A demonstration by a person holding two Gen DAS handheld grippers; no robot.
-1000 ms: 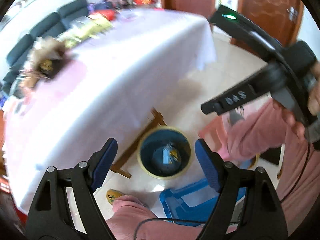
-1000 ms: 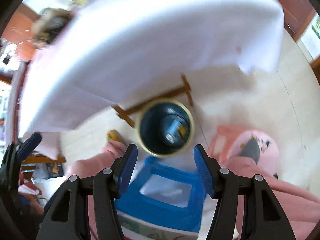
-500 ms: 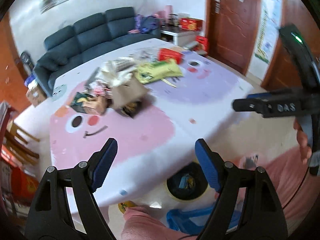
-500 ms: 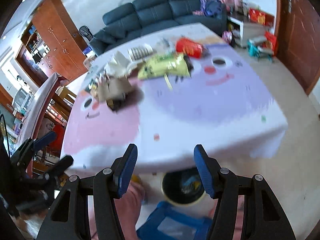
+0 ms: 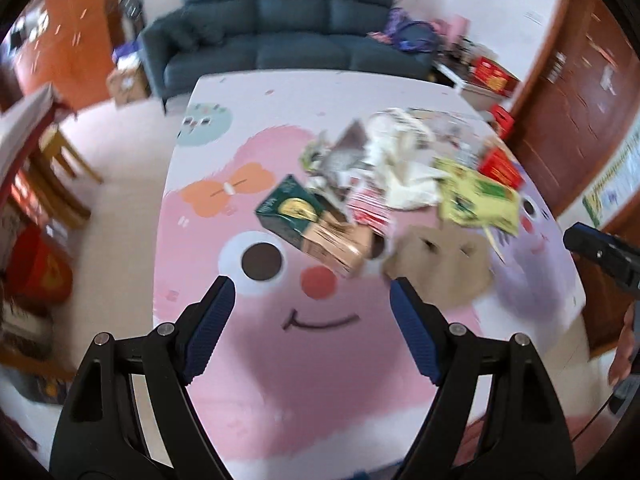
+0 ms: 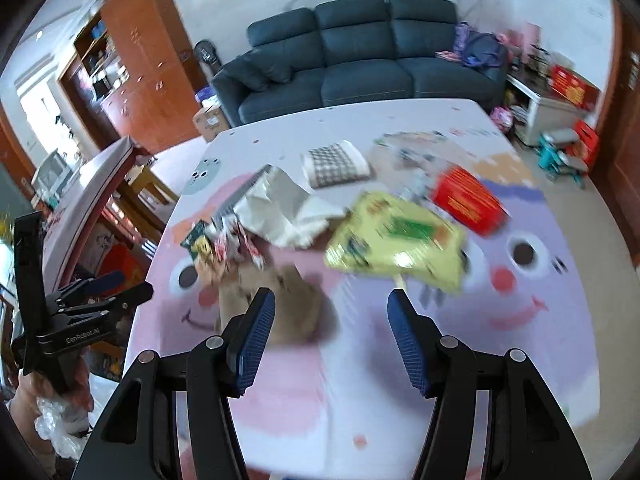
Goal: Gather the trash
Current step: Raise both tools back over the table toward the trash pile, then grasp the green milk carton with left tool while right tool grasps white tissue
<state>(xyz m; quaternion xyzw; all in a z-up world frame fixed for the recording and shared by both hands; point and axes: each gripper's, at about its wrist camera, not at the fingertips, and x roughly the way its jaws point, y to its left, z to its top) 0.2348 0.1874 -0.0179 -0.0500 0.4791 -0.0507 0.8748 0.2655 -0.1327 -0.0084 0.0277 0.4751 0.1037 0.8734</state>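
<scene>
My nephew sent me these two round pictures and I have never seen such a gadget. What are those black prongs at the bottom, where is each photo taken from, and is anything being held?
No robot here: a person holds a clamp-like tool in each hand, each carrying a wide-angle camera that looks out along its two fingers. One picture is from the left gripper, the other from the right gripper. Both stand open and hold nothing. They face a table covered by a pink cartoon cloth. On it lies a pile of trash: a yellow-green snack bag, a red box, white crumpled paper, a dark green carton and a brown paper bag. Behind stands a dark sofa.
</scene>
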